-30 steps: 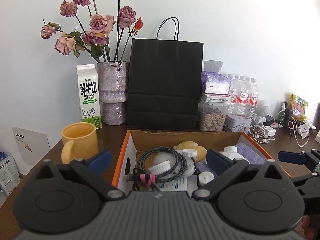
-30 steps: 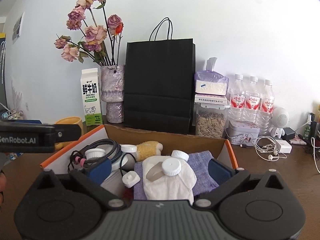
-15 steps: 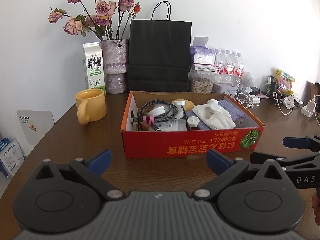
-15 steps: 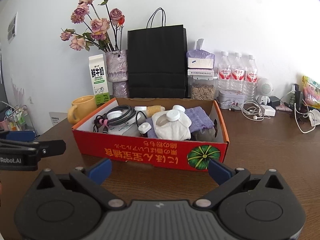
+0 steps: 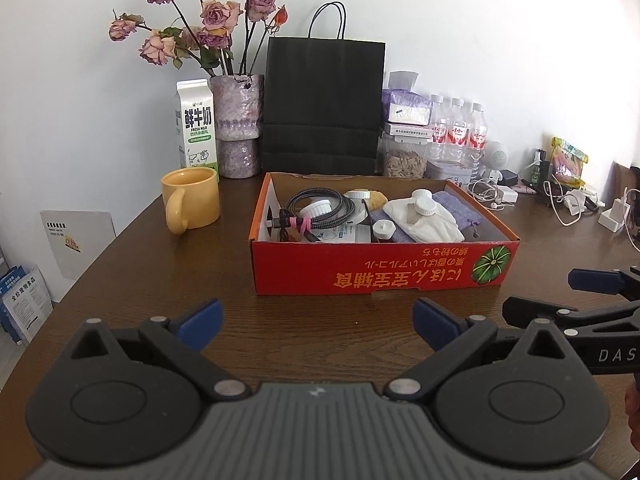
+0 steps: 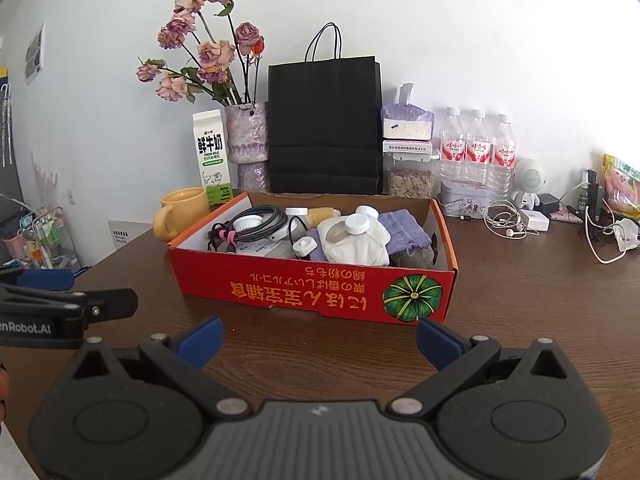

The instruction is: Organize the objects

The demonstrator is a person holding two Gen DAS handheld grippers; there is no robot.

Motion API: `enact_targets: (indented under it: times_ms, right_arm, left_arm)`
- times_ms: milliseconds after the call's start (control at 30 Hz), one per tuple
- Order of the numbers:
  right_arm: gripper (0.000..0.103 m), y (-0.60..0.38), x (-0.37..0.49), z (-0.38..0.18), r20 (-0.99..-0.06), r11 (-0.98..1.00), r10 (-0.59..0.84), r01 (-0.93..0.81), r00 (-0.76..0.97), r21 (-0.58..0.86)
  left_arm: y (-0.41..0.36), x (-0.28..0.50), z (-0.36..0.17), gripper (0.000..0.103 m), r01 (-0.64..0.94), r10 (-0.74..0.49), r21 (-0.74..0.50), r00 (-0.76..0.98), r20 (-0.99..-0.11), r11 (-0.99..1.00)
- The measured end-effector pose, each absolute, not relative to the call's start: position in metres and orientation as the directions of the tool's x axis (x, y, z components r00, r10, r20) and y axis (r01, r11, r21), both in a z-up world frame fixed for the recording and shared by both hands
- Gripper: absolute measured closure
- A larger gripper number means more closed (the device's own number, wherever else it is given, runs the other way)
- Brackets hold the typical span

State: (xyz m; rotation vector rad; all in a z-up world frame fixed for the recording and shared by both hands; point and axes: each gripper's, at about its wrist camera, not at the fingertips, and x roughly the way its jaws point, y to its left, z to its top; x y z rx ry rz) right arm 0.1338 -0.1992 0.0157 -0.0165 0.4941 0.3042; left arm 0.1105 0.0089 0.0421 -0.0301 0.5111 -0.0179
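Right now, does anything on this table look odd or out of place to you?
The red box has its printed text upside down from here, so it sits turned around. Inside, a coiled cable, white-capped bottles and purple cloth lie jumbled together. Earphones and charger cords sprawl loose to the right. Nothing looks spilled or broken.

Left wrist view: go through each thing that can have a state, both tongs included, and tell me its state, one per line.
Left tongs: open, empty.
Right tongs: open, empty.
Red cardboard box: open-topped, full of items.
Yellow ceramic mug: upright, contents hidden.
White milk carton: upright, closed.
Black paper bag: standing upright.
Grey braided cable: coiled, tied with pink band.
Three clear water bottles: upright, capped.
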Motion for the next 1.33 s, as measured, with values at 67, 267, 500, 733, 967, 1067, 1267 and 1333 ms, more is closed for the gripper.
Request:
enact_targets:
  times_ms: [67,267,500,733,967,1067,1267,1333]
  right_arm:
    - [0.0,-0.1993,0.1324,0.0165,-0.467,0.955,0.283,-0.291,0.837,0.058]
    - [0.0,-0.1995,0.1314,0.0176,-0.465,0.955,0.283,-0.291,0.839,0.057]
    - [0.0,-0.1993,0.1313,0.0173,-0.465,0.955,0.283,-0.291,0.839,0.057]
    - [0.0,-0.1988,0.1306,0.0177,-0.464,0.955,0.283,-0.29,0.839,0.058]
    - [0.0,-0.1986,0.1302,0.0181,-0.464,0.955,0.283,-0.29,0.839,0.057]
    - [0.0,-0.1985,0.1301,0.0181,-0.464,0.955,0.283,-0.29,0.839,0.057]
    - [0.0,-0.1984,0.13,0.0179,-0.465,0.955,0.283,-0.291,0.839,0.057]
    - [0.0,-0.1984,0.1299,0.0178,-0.465,0.955,0.283,-0.29,0.839,0.057]
  left_arm:
    - [0.0088,0.1104,0.0423,0.0,0.011,-0.026,-0.034,0.872,-0.488,0.999]
    - [0.008,0.1093,0.043,0.0,0.012,-0.026,-0.032,0.872,-0.488,0.999]
    - [0.0073,0.1089,0.0432,0.0,0.014,-0.028,-0.033,0.872,-0.488,0.999]
    - [0.006,0.1082,0.0443,0.0,0.016,-0.03,-0.032,0.872,-0.488,0.999]
    - [0.005,0.1076,0.0442,0.0,0.014,-0.028,-0.031,0.871,-0.49,0.999]
    - [0.004,0.1072,0.0437,0.0,0.015,-0.027,-0.028,0.87,-0.493,0.999]
    - [0.0037,0.1066,0.0419,0.0,0.011,-0.026,-0.031,0.867,-0.498,0.999]
    - [0.0035,0.1067,0.0415,0.0,0.009,-0.022,-0.029,0.866,-0.499,1.0]
